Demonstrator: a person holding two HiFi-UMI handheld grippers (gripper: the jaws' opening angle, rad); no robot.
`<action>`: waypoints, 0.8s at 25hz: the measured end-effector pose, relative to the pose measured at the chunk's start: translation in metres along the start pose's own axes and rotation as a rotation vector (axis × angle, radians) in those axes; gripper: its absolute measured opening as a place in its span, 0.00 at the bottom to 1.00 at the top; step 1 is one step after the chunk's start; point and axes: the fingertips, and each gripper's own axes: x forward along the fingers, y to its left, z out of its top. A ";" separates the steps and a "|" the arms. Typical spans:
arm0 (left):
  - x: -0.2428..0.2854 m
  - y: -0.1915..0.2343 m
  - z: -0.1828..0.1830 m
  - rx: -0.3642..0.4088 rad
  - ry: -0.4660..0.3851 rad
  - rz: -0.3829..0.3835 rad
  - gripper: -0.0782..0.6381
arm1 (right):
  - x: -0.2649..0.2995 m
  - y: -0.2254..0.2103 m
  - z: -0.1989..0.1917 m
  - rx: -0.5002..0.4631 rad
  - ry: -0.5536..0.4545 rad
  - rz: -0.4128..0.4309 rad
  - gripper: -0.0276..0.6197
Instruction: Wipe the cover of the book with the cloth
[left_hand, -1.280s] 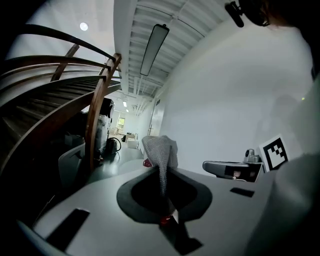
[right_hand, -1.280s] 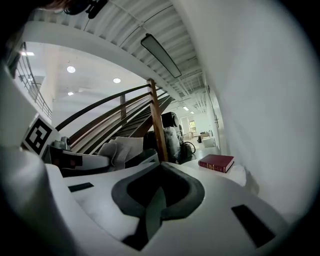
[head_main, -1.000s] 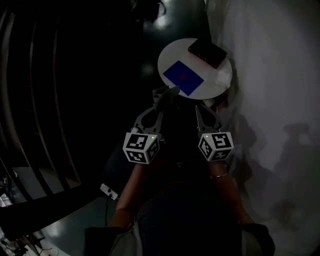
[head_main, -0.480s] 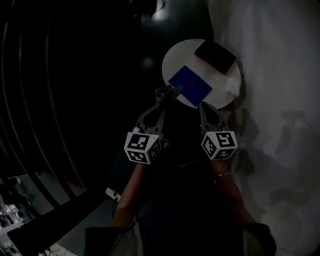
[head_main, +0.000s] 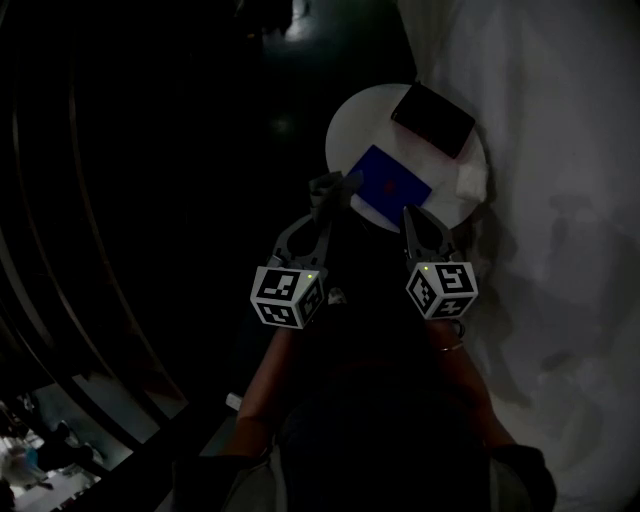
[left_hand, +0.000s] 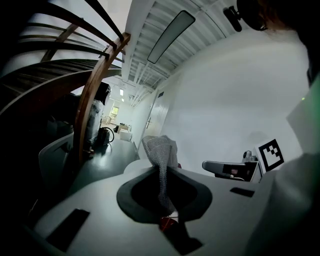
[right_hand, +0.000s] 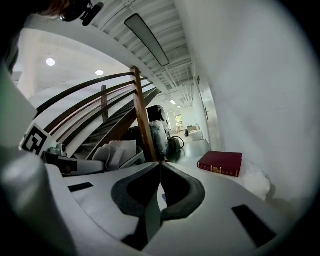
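While you hold both tongs out at the near edge of the round white tabletop (head_main: 350, 125), your left tongs (head_main: 336, 186) are clamped on a grey knitted cloth (head_main: 322, 190). In the left gripper view the tongs (left_hand: 161, 169) pinch the cloth (left_hand: 161, 149) at its middle: one end stands up in a loose bunch above the tips, and the other hangs down into the hollow between the pads.

Your right tongs (head_main: 409, 212) are closed with nothing in them. In the right gripper view the tips (right_hand: 159, 164) meet in a thin line, and only the hollow between the pads stays clear.

The book (head_main: 432, 120), dark red with gilt print on its spine, lies flat on the far side of the tabletop, close to the white wall (head_main: 560, 150). It is well apart from both tongs. From your right tongs it sits ahead and to the right (right_hand: 220, 163); the cloth is further off, at the near left edge.

Between the book and the tongs lies a flat blue piece (head_main: 391, 185). Its near edge is just beside your right tongs, and its left corner is near the cloth. A crumpled white thing (head_main: 470, 180) rests on the tabletop's wall side, beside the book. A wooden stair railing (right_hand: 142, 115) rises in the background.
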 end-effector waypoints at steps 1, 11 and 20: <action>0.002 0.003 0.001 -0.001 0.000 -0.006 0.16 | 0.003 0.001 0.001 0.000 0.002 -0.007 0.09; 0.008 0.014 -0.002 -0.030 -0.008 -0.026 0.16 | 0.014 -0.010 0.001 -0.017 0.036 -0.073 0.09; 0.027 0.030 0.002 -0.026 0.020 -0.014 0.16 | 0.034 -0.037 0.000 0.037 0.046 -0.117 0.09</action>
